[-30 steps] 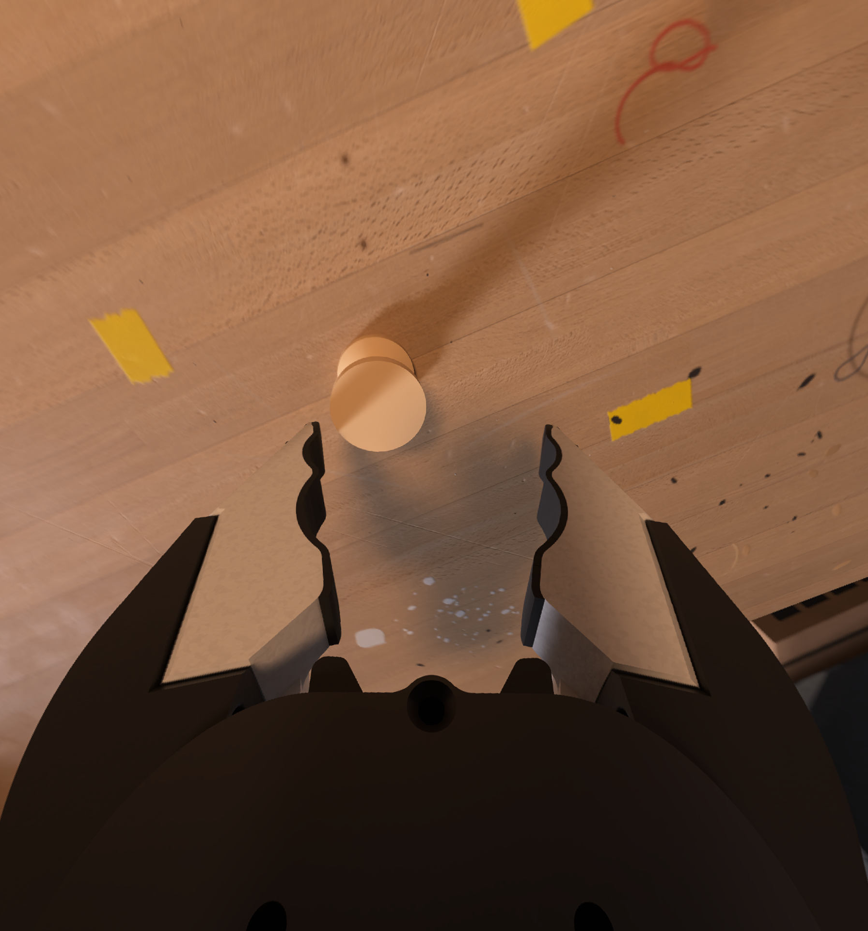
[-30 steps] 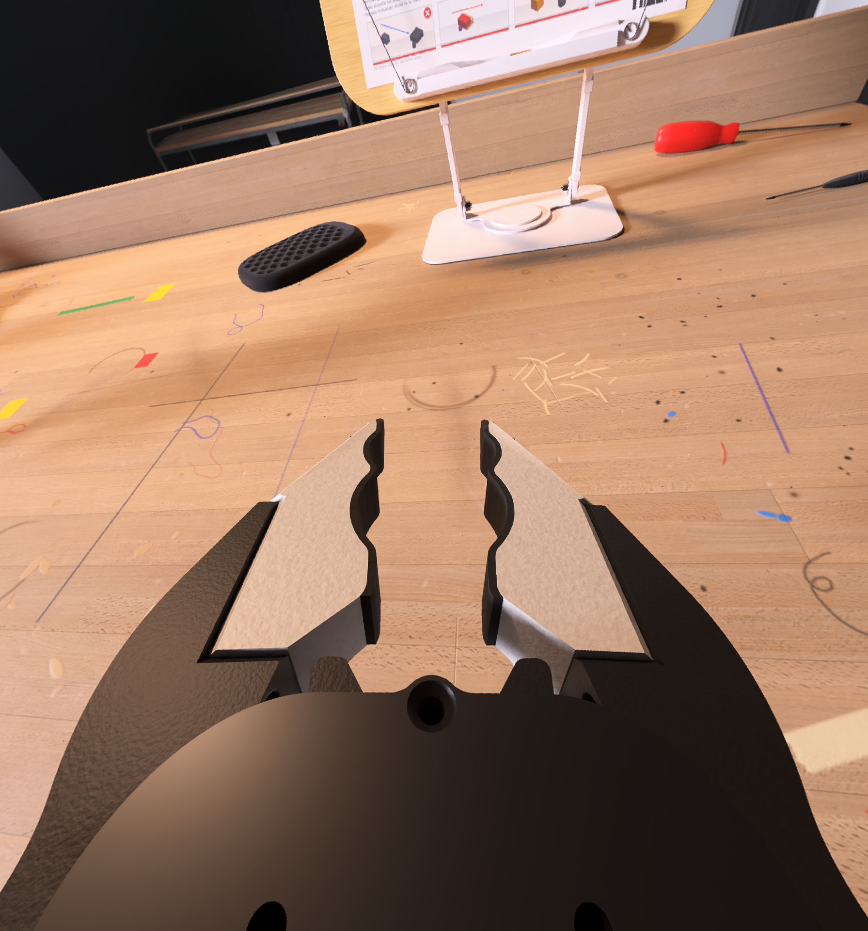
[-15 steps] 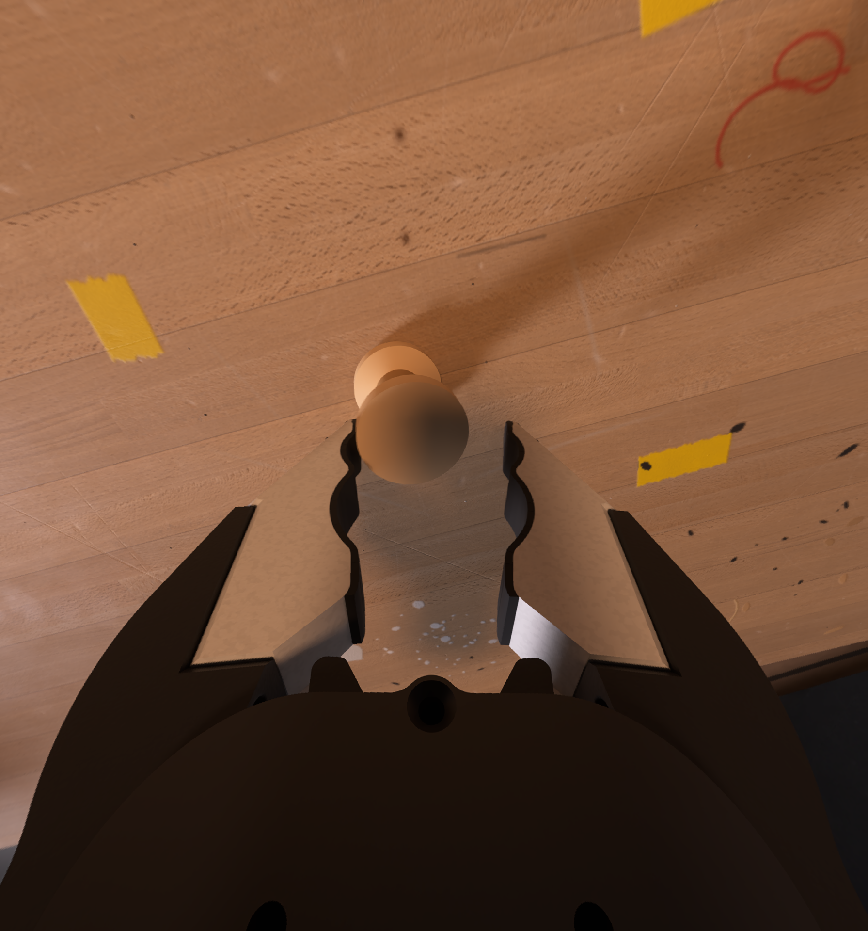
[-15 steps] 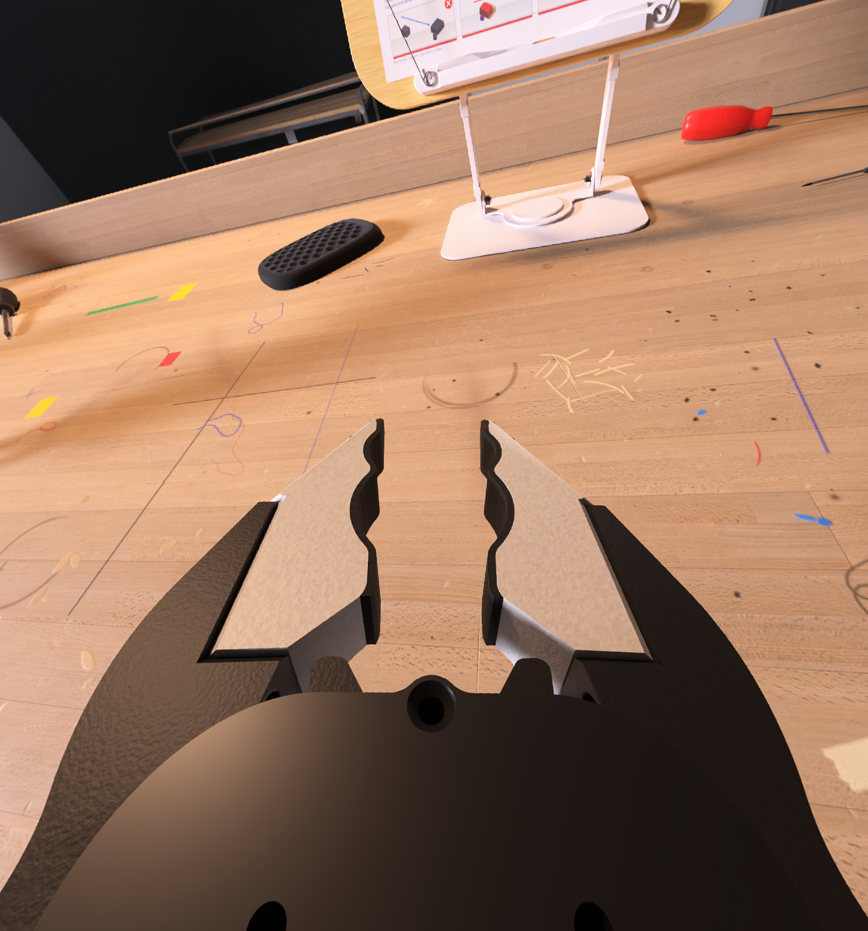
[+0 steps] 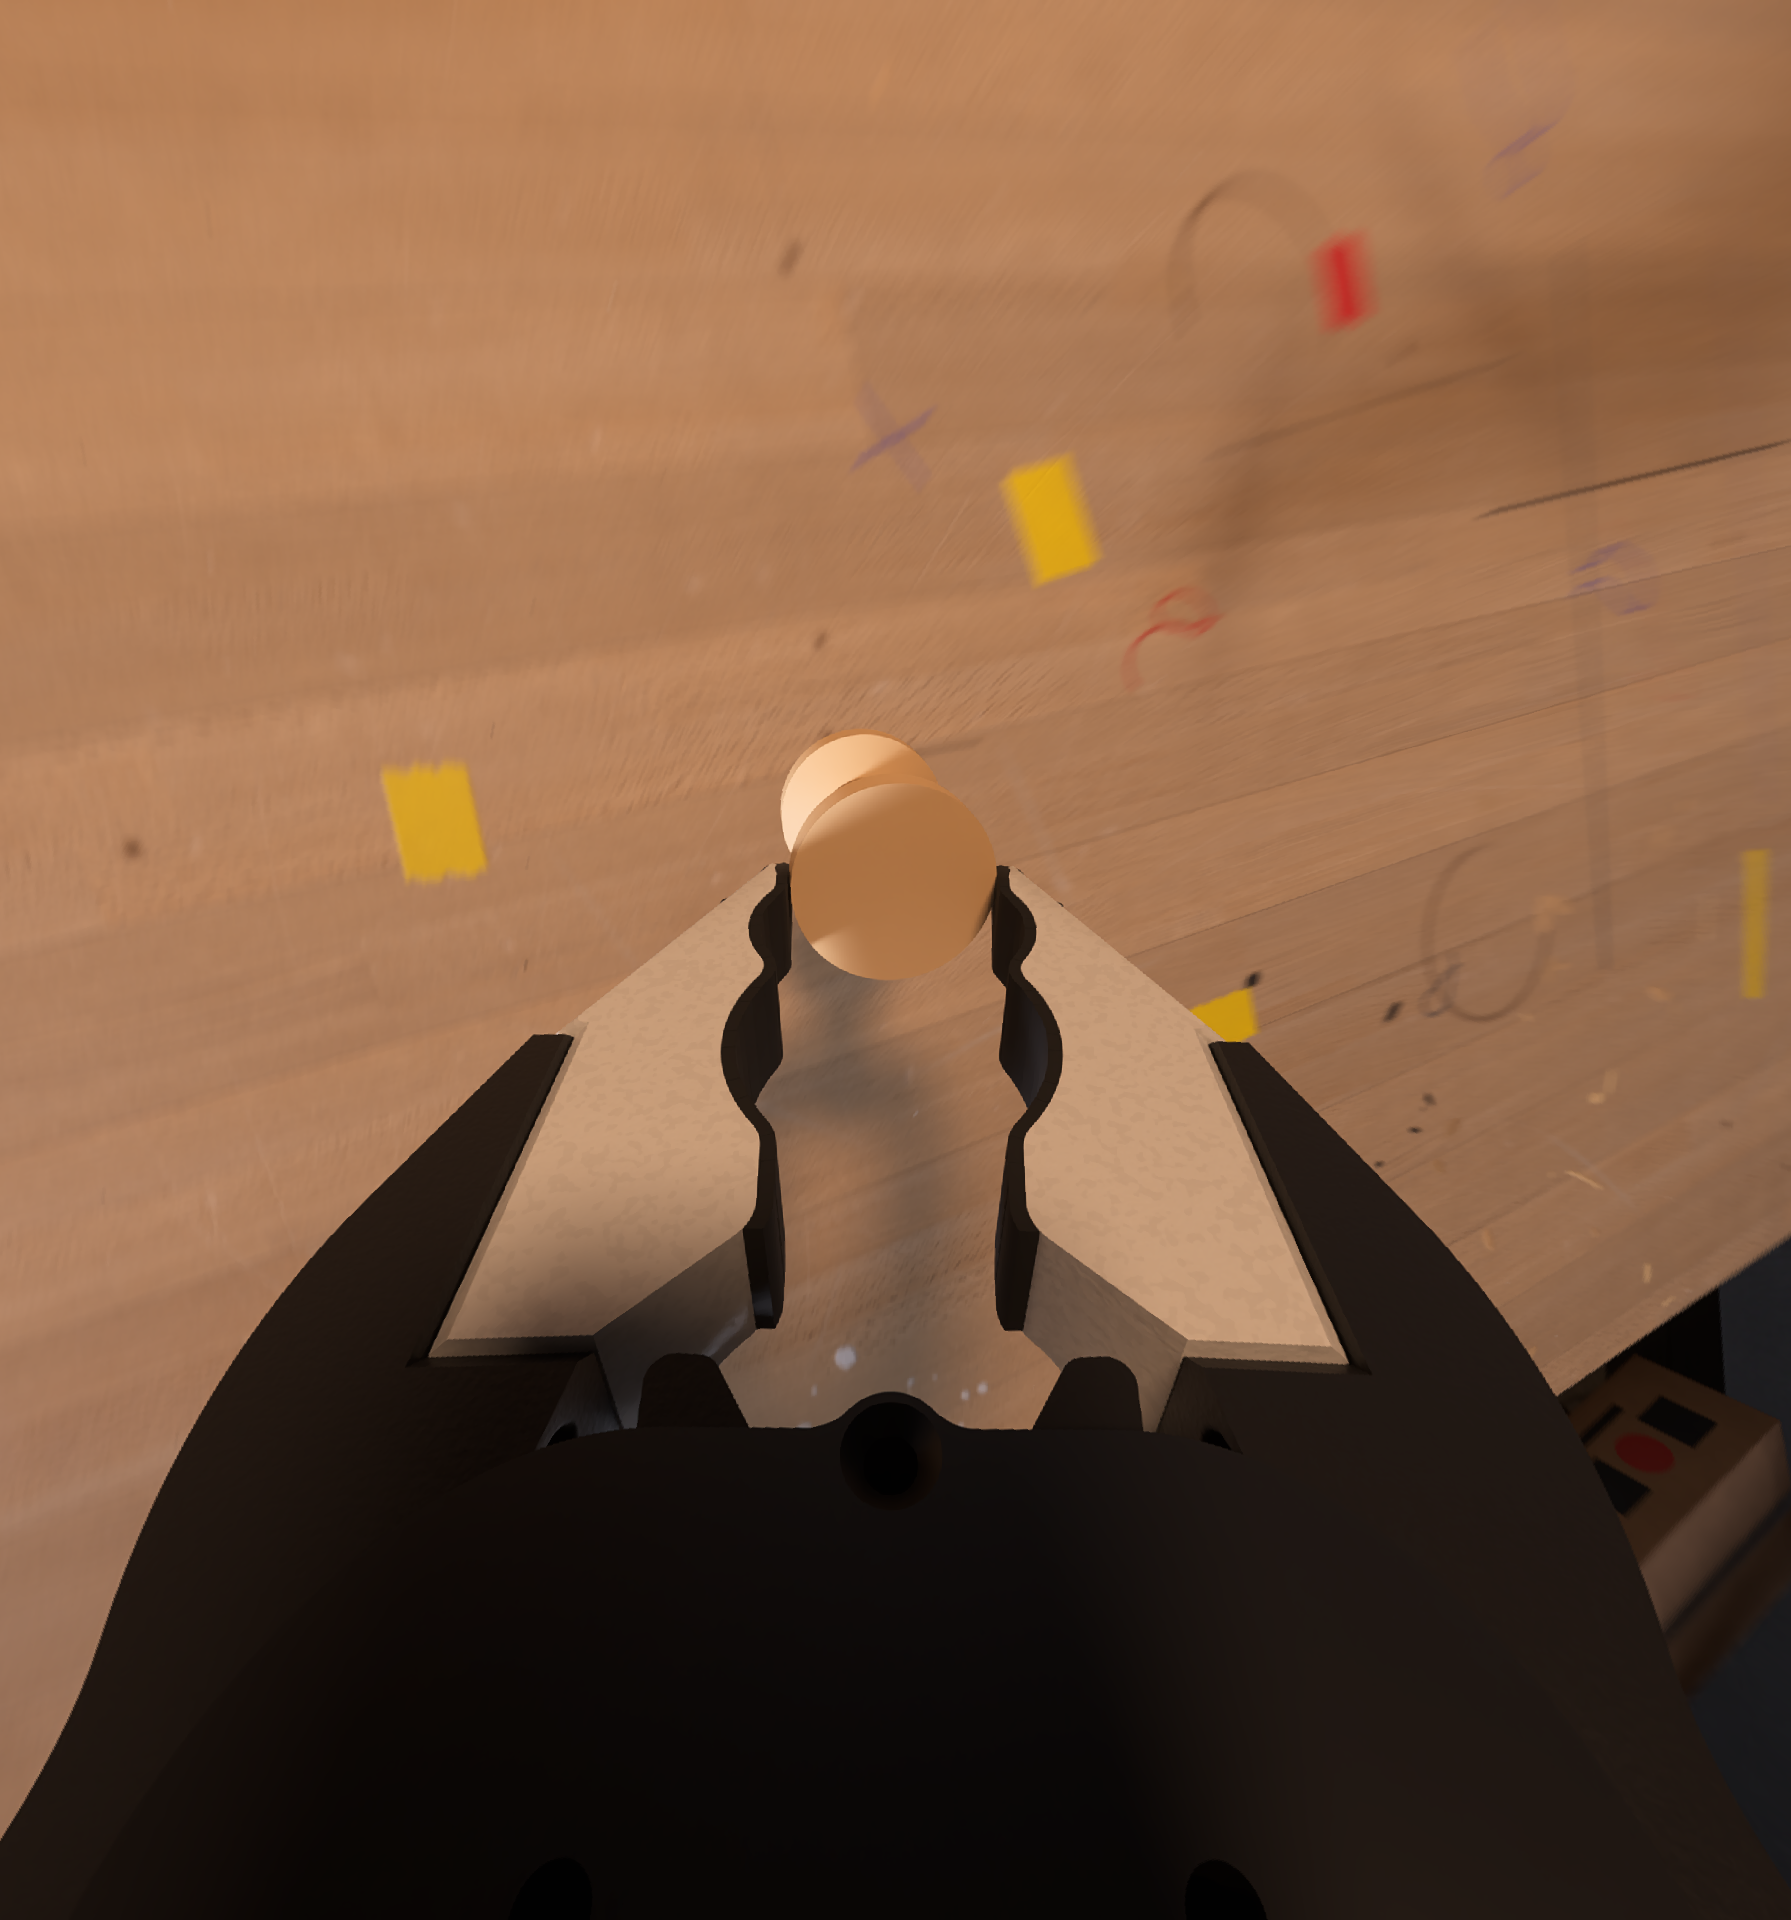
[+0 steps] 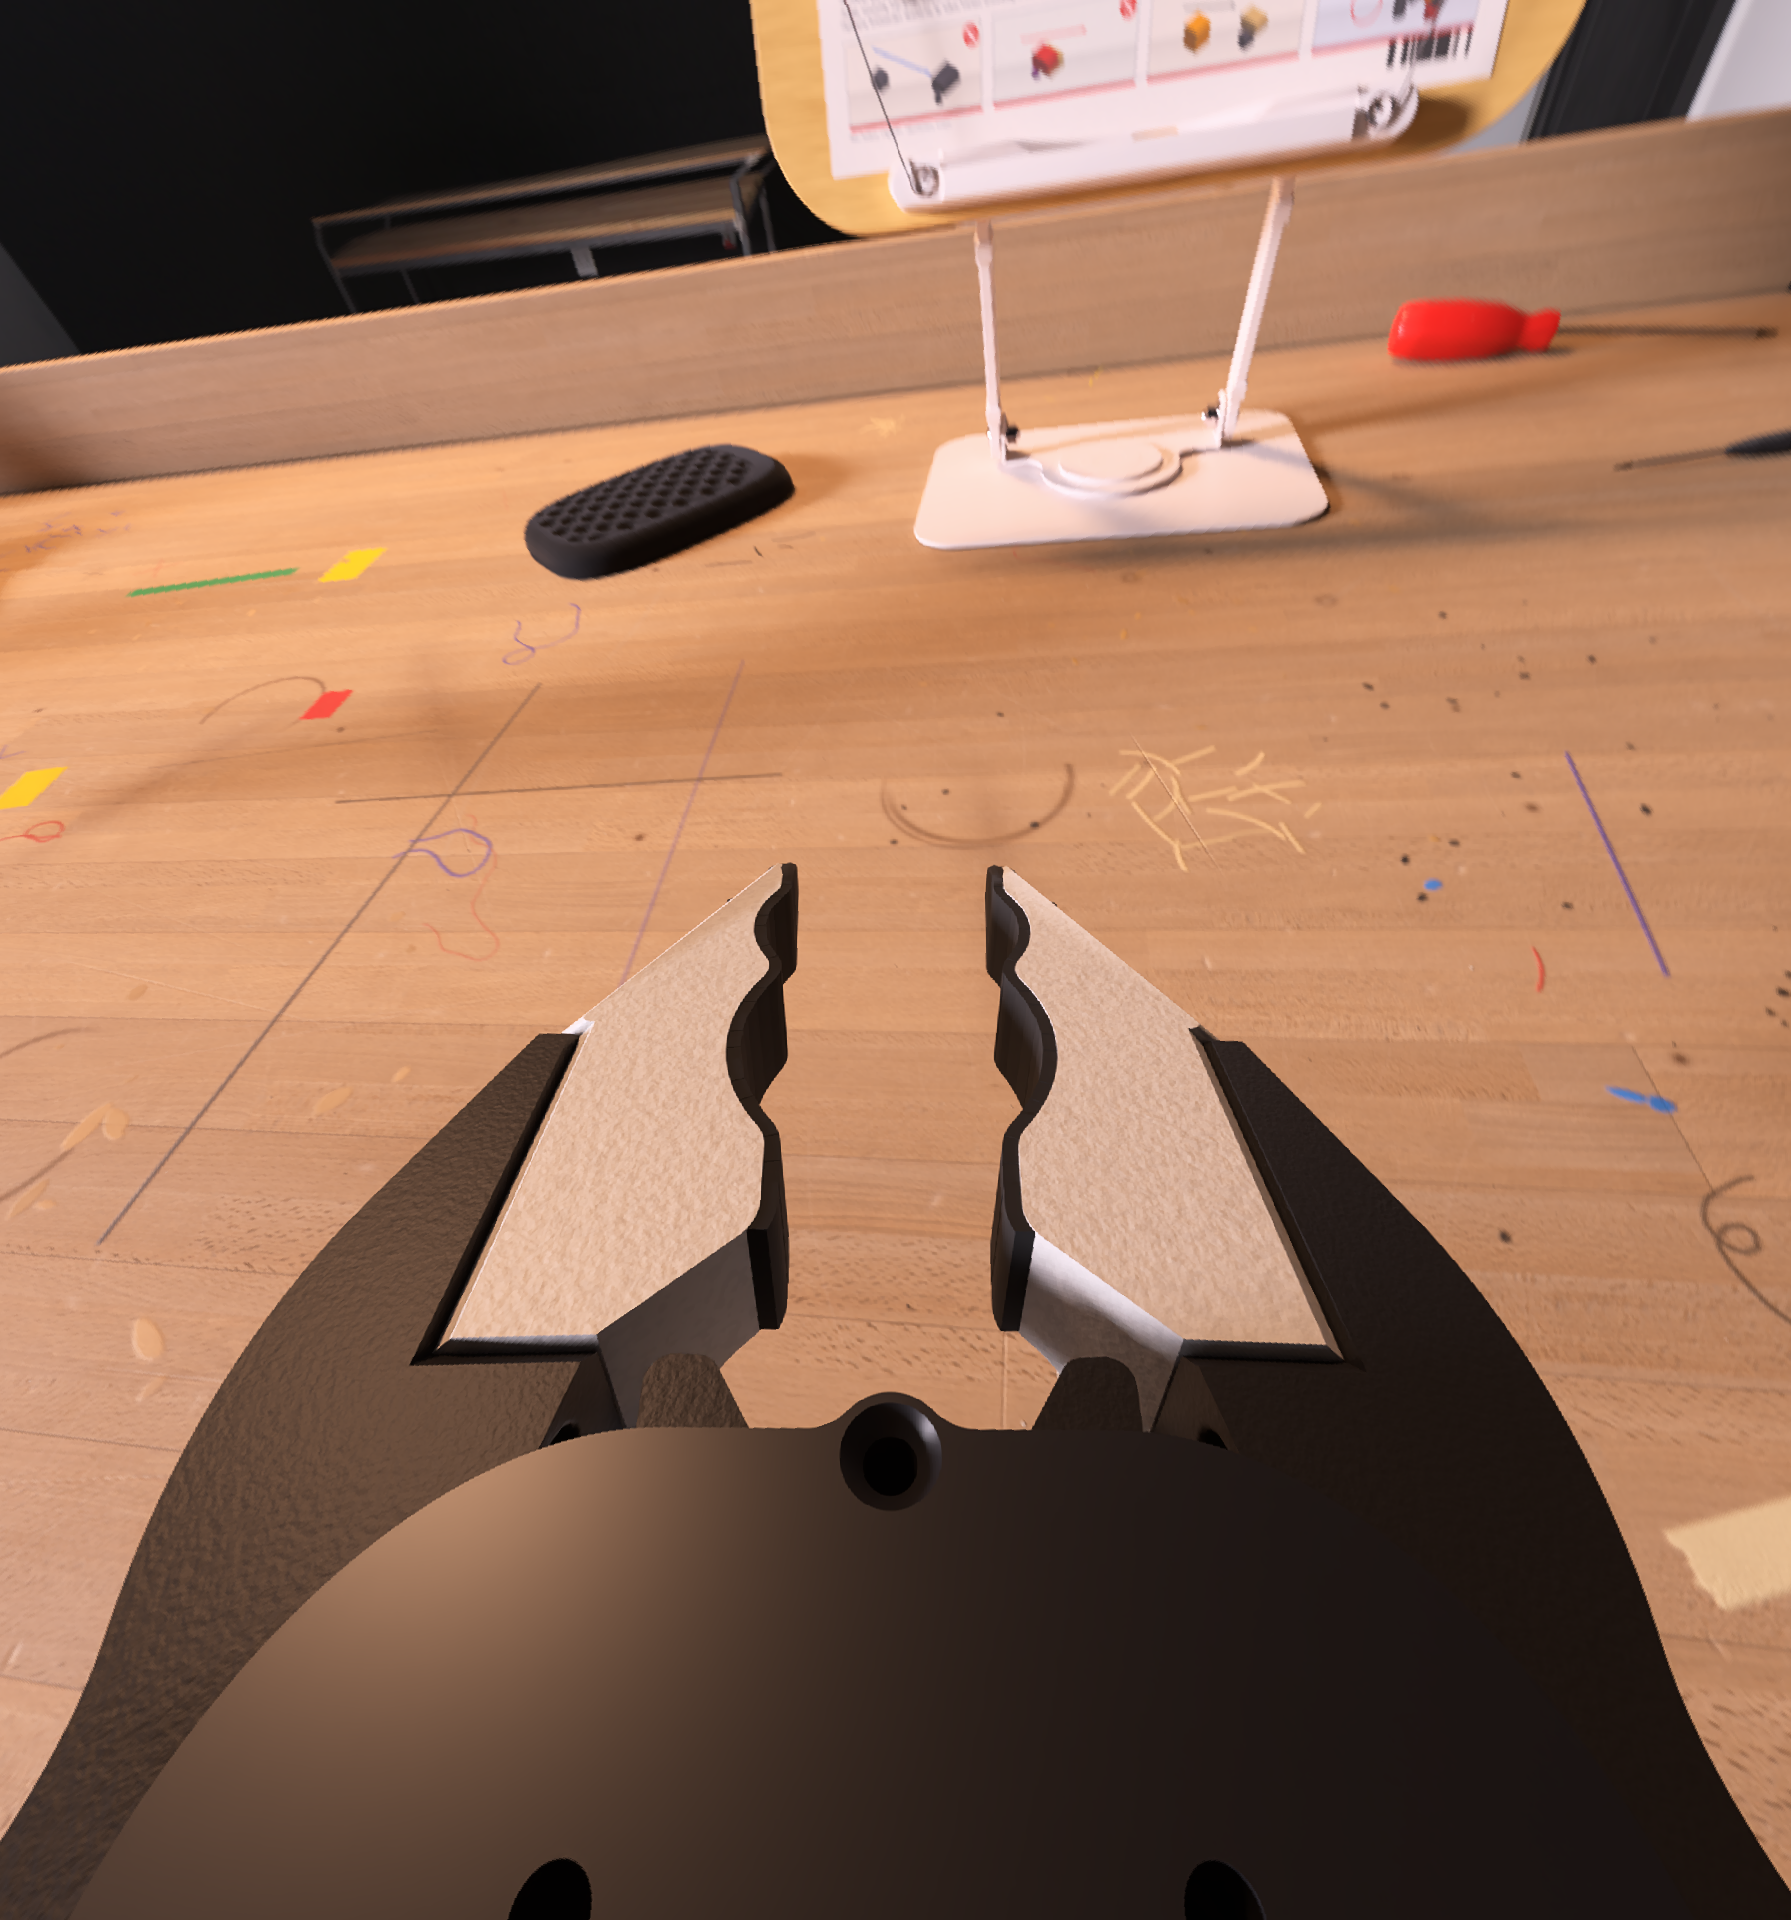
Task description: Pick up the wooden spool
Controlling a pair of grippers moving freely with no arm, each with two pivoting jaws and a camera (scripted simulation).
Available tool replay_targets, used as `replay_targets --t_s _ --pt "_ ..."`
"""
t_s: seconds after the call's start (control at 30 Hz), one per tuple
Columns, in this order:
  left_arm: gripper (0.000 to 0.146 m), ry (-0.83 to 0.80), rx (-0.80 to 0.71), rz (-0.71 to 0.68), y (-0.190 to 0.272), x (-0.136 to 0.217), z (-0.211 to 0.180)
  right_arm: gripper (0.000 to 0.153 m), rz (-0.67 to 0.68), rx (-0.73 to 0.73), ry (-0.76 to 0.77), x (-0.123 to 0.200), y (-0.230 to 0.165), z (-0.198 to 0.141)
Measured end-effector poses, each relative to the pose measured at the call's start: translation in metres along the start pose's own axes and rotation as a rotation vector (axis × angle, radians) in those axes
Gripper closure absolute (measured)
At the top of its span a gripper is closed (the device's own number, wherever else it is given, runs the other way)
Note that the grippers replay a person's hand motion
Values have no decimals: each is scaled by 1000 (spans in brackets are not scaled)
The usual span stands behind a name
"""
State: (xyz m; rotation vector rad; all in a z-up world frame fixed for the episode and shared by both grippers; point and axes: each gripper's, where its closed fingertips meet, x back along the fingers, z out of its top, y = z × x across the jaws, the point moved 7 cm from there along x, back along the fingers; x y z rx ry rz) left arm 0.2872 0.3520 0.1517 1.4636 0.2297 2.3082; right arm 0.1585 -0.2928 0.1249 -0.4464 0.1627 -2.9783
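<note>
The wooden spool (image 5: 886, 899) is a pale, two-flanged piece seen end-on in the left wrist view. My left gripper (image 5: 891, 883) is shut on it: both fingertips press the sides of its near flange. The spool hangs above the wooden workbench (image 5: 455, 416), which looks blurred and farther off. My right gripper (image 6: 891, 883) is open with a narrow gap and holds nothing, low over the bench. The spool does not show in the right wrist view.
A black perforated pad (image 6: 659, 509), a white stand (image 6: 1119, 478) holding a board, a red screwdriver (image 6: 1462, 329) and a dark tool (image 6: 1784, 442) lie near the back wall. The bench edge and a cardboard box (image 5: 1680, 1507) show at the left view's lower right.
My left gripper moved onto the spool, closed on its near flange and lifted it off the bench. The right gripper's jaws kept their gap; its view shifted only slightly.
</note>
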Motion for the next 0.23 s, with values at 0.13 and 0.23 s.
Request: replay_targets --t_s 0.13,0.23 --pt "108 298 -137 -239 18 35 12 118 76 30 69 4 -25 16" --pt "108 469 -322 -426 52 50 17 117 283 41 92 1 -63 38"
